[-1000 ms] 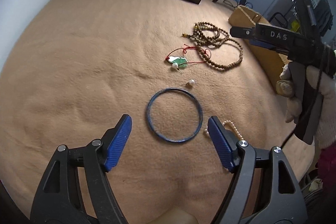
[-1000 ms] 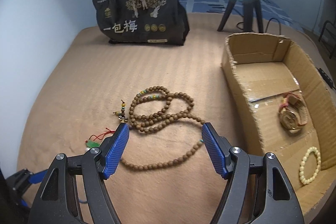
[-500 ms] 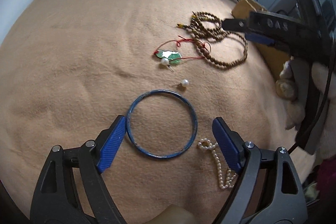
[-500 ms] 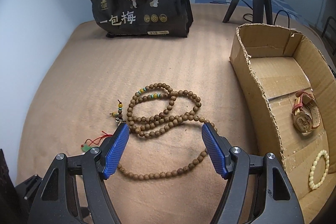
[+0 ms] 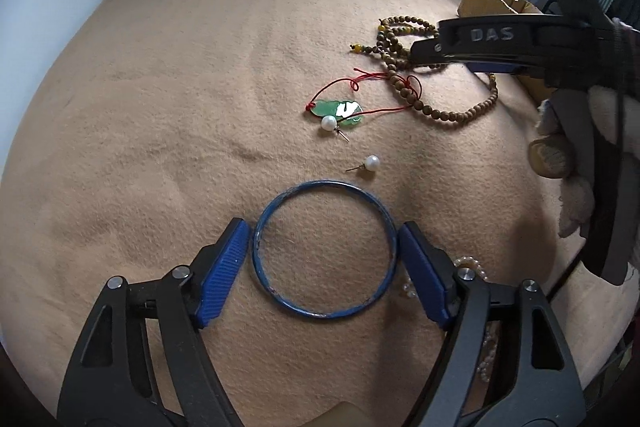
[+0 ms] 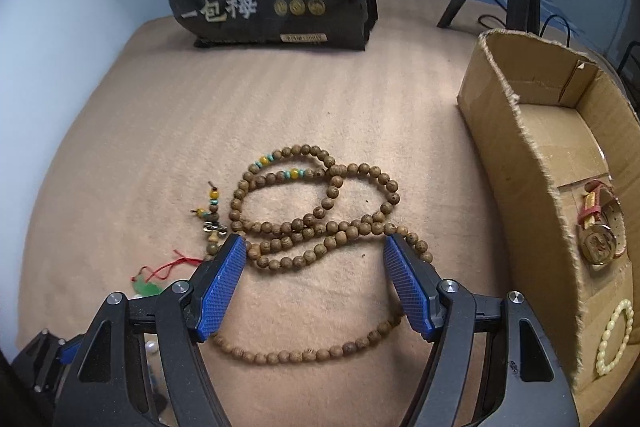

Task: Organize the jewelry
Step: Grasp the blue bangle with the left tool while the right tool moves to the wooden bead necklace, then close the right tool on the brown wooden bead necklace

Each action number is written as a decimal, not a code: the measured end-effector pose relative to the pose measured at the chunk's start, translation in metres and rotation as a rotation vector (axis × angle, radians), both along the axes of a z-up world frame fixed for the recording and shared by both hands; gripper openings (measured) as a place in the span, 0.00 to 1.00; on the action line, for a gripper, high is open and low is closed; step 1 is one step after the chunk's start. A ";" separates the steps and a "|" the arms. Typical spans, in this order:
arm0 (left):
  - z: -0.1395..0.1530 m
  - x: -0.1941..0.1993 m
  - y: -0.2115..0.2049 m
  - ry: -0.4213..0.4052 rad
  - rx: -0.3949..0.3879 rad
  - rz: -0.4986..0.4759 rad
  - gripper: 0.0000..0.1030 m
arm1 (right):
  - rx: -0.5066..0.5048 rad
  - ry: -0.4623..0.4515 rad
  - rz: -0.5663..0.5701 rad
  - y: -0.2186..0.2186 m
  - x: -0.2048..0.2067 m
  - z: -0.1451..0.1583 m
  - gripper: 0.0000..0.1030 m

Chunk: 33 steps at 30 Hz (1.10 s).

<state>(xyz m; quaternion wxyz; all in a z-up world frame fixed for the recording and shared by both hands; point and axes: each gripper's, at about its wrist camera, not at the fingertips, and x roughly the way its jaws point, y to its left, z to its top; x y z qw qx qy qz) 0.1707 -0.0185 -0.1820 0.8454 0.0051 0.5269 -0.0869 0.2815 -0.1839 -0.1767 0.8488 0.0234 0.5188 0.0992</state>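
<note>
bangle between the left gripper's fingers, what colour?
Dark blue, with a few worn reddish scuffs along its rim. The bangle shows best in the left wrist view.

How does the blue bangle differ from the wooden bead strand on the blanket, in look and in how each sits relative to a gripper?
The blue bangle is one smooth rigid ring; the wooden bead strand is many small brown beads with a few yellow and teal ones. The bangle lies as a single open circle; the strand is looped over itself. The left gripper is closing with the bangle between its fingers; the right gripper stands open over the strand. Both lie flat on the tan blanket.
</note>
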 end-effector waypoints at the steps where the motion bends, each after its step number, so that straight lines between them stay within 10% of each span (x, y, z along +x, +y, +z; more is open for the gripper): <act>1: 0.000 0.000 0.000 -0.001 0.003 -0.001 0.74 | -0.004 0.002 -0.003 0.001 0.002 -0.002 0.69; 10: 0.001 0.002 0.004 0.000 -0.013 0.000 0.72 | -0.088 -0.021 -0.003 0.020 0.016 -0.011 0.82; 33: 0.004 0.001 0.004 -0.004 -0.012 -0.017 0.72 | 0.141 0.060 0.136 0.044 0.026 -0.008 0.82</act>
